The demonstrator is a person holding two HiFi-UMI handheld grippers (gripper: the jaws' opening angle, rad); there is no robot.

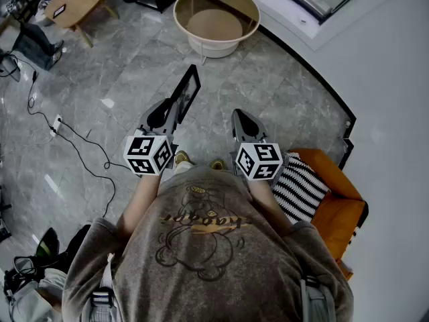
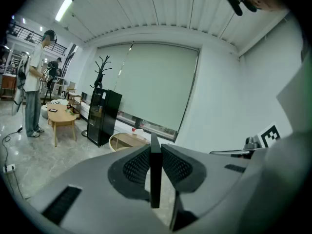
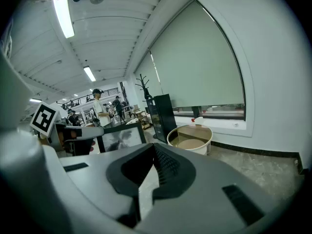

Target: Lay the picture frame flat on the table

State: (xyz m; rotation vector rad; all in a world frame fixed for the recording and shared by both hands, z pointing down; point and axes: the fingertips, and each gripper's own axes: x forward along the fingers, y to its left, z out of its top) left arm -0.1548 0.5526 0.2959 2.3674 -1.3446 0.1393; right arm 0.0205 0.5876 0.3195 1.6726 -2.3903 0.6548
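The left gripper has its fingers closed on the picture frame, which shows edge-on between them in the left gripper view, both pads pressing on its thin black side. The frame is in the air above the grey stone floor, on the person's side of the round table and well apart from it, its far end tilted toward the table. From the right gripper view its glass front faces that camera, to the left of the round table.

The right gripper hovers just beside the left one, also short of the round table, with its fingers together at the tips and nothing between them.

To the right of the round table and nearer the person stands an orange chair with a striped cushion on it. A black cabinet stands behind the round table, and a small wooden table sits well to its left.
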